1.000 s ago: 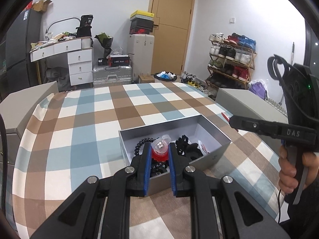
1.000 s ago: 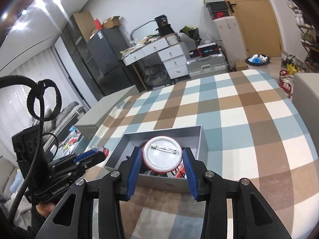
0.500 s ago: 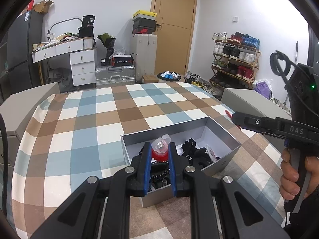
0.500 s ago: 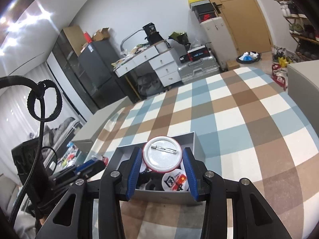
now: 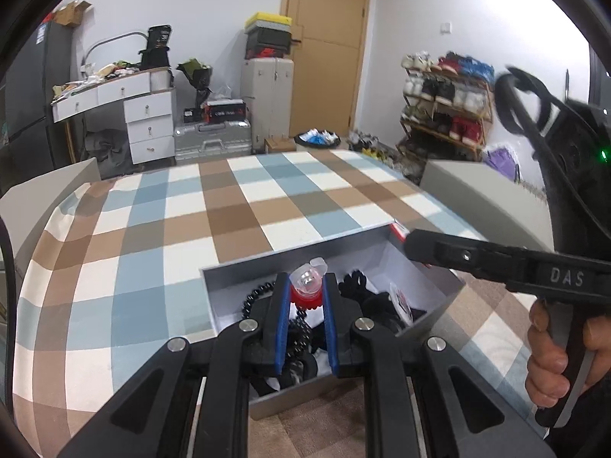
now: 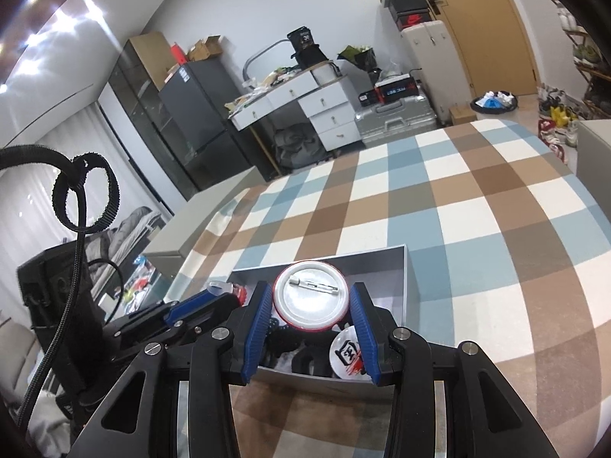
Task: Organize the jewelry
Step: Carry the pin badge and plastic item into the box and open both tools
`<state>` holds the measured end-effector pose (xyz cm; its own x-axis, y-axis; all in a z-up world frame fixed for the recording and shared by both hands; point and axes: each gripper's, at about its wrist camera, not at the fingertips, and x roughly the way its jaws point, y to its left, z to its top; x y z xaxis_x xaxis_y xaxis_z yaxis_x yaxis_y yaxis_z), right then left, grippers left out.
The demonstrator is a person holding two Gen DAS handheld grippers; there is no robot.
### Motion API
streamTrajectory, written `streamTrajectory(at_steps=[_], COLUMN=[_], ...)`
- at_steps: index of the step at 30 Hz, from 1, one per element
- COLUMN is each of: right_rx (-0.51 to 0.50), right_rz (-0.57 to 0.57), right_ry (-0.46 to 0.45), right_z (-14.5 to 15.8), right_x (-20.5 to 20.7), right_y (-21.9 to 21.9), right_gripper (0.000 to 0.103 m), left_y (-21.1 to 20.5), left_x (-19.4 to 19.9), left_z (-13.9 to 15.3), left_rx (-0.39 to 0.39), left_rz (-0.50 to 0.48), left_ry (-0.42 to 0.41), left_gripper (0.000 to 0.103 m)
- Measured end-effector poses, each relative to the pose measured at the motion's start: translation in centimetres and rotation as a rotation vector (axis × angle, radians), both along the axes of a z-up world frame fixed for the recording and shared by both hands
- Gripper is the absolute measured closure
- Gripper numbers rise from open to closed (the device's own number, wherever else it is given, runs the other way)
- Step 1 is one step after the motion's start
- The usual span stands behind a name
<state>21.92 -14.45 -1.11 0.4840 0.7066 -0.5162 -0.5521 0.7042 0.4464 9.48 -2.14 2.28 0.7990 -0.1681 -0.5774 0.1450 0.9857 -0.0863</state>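
A grey open box (image 5: pixel 225 286) sits on the checked tablecloth and holds a black bead bracelet (image 5: pixel 254 297), black items (image 5: pixel 362 294) and a round badge (image 5: pixel 401 301). My left gripper (image 5: pixel 305 290) is shut on a small red and clear case (image 5: pixel 305 286), held over the box. My right gripper (image 6: pixel 311 301) is shut on a round pin badge (image 6: pixel 309 297) with a red rim, its white back and pin facing me, above the box (image 6: pixel 382 267). Another badge (image 6: pixel 347 351) lies in the box below it.
The checked tablecloth (image 5: pixel 236 210) covers the table around the box. Grey chair backs (image 5: pixel 477 194) stand at the table's sides. The right gripper's body (image 5: pixel 515 267) reaches across the left wrist view; the left one (image 6: pixel 183 313) shows in the right wrist view.
Both grippers have risen and drawn slightly back over the box, each still holding its item. More of the box's contents show beneath them.
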Motion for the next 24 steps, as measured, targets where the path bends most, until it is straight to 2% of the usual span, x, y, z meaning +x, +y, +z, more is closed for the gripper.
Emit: streamTrajectory(at_steps=[3,11,15,21,23,24], right_rx=[-0.011,0.000,-0.009,-0.012,-0.022,-0.024], right_rz=[-0.001,0.015,0.008,0.012,0.009,0.010], right_ry=[0.001,0.023,-0.004,0.002,-0.006,-0.009], right_z=[-0.20,-0.46,-0.18,-0.04,0.13,0.20], right_x=[0.03,0.03,-0.23,-0.20,-0.34,-0.40], right_y=[0.07,0.18,0.09,-0.17,-0.26,-0.32], right_gripper=[0.062,0.061,0.060,0.060,0.058,0.052], left_y=[0.06,0.21,-0.01,-0.08,0.05,0.09], left_x=[-0.20,-0.02,-0.02,-0.04,-0.07,-0.10], left_z=[-0.45,-0.34,-0.32,-0.40,-0.31,-0.28], left_rx=[0.030,0.015,0.012,0.014,0.002,-0.003], left_rz=[-0.002,0.006,0.001,0.001,0.007,0.010], left_ry=[0.007,0.010,0.010,0.016,0.020,0.024], left_gripper=[0.092,0.092,0.092,0.092,0.092,0.091])
